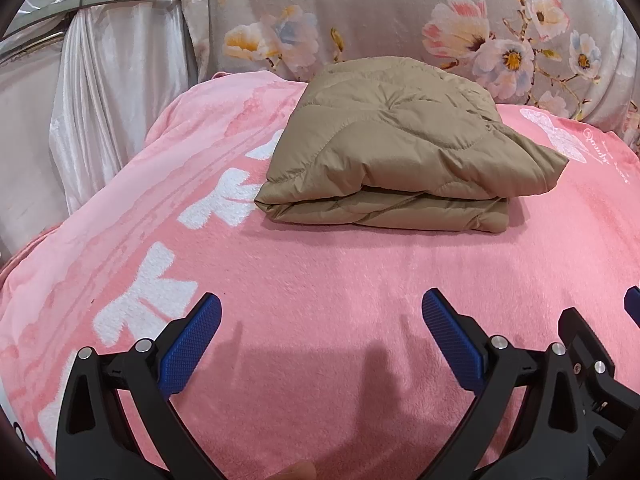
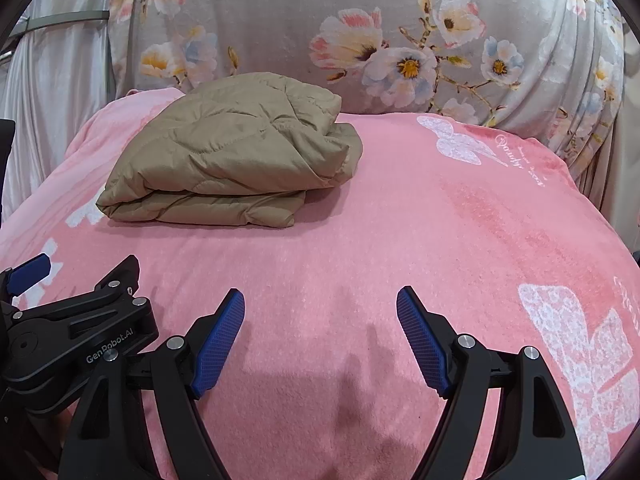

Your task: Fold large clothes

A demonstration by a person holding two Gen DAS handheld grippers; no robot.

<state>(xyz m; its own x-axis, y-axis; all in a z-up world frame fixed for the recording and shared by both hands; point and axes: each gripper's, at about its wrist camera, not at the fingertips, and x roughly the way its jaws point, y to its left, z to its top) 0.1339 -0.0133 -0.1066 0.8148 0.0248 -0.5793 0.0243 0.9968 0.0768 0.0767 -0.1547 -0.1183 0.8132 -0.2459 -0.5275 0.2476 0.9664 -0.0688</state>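
Note:
A tan quilted jacket [image 1: 396, 148] lies folded into a thick bundle on the pink blanket [image 1: 320, 272], well ahead of both grippers; in the right wrist view the jacket [image 2: 232, 152] sits toward the left. My left gripper [image 1: 320, 304] hovers open over bare blanket, nothing between its blue pads [image 1: 192, 344]. My right gripper [image 2: 320, 298] is open too, jaws wide, with only blanket beneath. The two grippers are side by side: the left gripper's body shows at the left edge of the right wrist view.
The pink blanket [image 2: 440, 240] has white bow prints and covers a rounded bed. Behind it stands a grey floral-covered headboard or cushion [image 1: 380, 12]. A pale satin curtain [image 1: 112, 80] with a tie band hangs at the left.

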